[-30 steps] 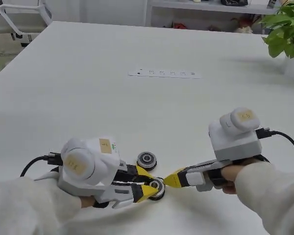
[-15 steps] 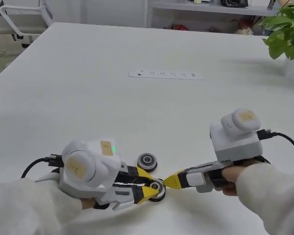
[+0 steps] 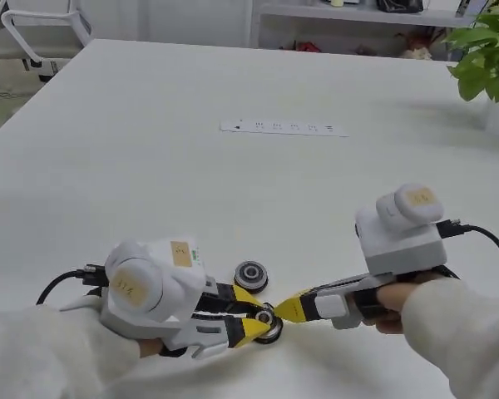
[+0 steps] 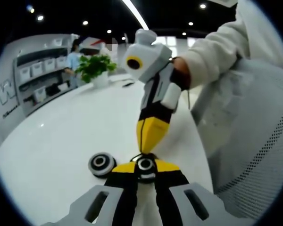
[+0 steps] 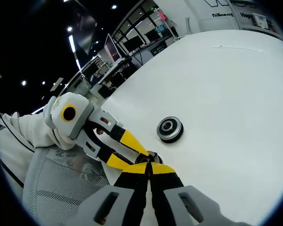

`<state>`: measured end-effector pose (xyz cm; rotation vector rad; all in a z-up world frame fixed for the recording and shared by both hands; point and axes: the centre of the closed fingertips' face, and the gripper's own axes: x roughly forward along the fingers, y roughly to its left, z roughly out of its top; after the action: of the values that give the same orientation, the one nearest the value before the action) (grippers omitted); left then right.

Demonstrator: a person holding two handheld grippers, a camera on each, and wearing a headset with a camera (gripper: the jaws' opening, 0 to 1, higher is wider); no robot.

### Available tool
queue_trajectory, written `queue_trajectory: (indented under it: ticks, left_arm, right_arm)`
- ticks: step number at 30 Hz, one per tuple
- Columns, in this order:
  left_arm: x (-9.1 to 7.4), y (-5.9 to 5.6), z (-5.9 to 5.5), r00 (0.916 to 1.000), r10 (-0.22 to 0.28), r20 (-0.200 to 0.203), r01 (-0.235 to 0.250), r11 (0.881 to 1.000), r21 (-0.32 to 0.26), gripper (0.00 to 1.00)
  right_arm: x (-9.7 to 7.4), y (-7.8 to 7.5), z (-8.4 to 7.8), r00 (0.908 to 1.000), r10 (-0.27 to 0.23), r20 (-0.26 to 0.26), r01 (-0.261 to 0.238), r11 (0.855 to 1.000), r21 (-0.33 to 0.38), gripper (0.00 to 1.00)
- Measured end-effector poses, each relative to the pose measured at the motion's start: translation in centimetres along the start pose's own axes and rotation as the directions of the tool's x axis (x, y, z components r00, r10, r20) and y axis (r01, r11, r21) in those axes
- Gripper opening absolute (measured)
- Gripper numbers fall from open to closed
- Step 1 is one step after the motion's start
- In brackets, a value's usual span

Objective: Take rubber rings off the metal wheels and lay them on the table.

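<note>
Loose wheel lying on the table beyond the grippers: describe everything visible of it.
The small round metal wheel has a black rubber ring around its rim, a silvery face and a dark centre hole. It lies flat on the white table, touched by nothing else, the ring still on. It sits just beyond the left gripper, which clamps a second wheel, and apart from the right gripper.

wheel (image 3: 270,326) between left tongs (image 3: 260,318) and right tongs (image 3: 281,310) | second wheel (image 3: 250,273) just behind
</note>
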<state>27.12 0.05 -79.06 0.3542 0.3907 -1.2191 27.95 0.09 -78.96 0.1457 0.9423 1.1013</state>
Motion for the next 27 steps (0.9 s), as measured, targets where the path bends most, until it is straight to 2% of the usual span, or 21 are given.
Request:
queue_trajectory:
  ticks: [9,24,26,27]
  left_arm:
    - [0.0,0.1,0.0,1.0000,0.002,0.001,-0.002,1.000,-0.008,0.14]
    - [0.0,0.2,0.0,1.0000,0.003,0.000,-0.003,1.000,-0.012,0.14]
    - [0.0,0.2,0.0,1.0000,0.003,0.000,-0.003,1.000,-0.012,0.14]
    - [0.0,0.2,0.0,1.0000,0.003,0.000,-0.003,1.000,-0.012,0.14]
  right_arm:
    - [0.0,-0.4,0.0,0.9998,-0.019,0.002,0.019,1.000,0.009,0.00]
    - [-0.1,0.3,0.4,0.9998,0.010,0.019,-0.011,1.000,0.027,0.00]
    - [-0.1,0.6,1.0,0.9983,0.024,0.053,-0.027,0.999,0.043,0.00]
    - [-0.2,0.6,1.1,0.9982,0.027,0.054,-0.030,0.998,0.052,0.00]
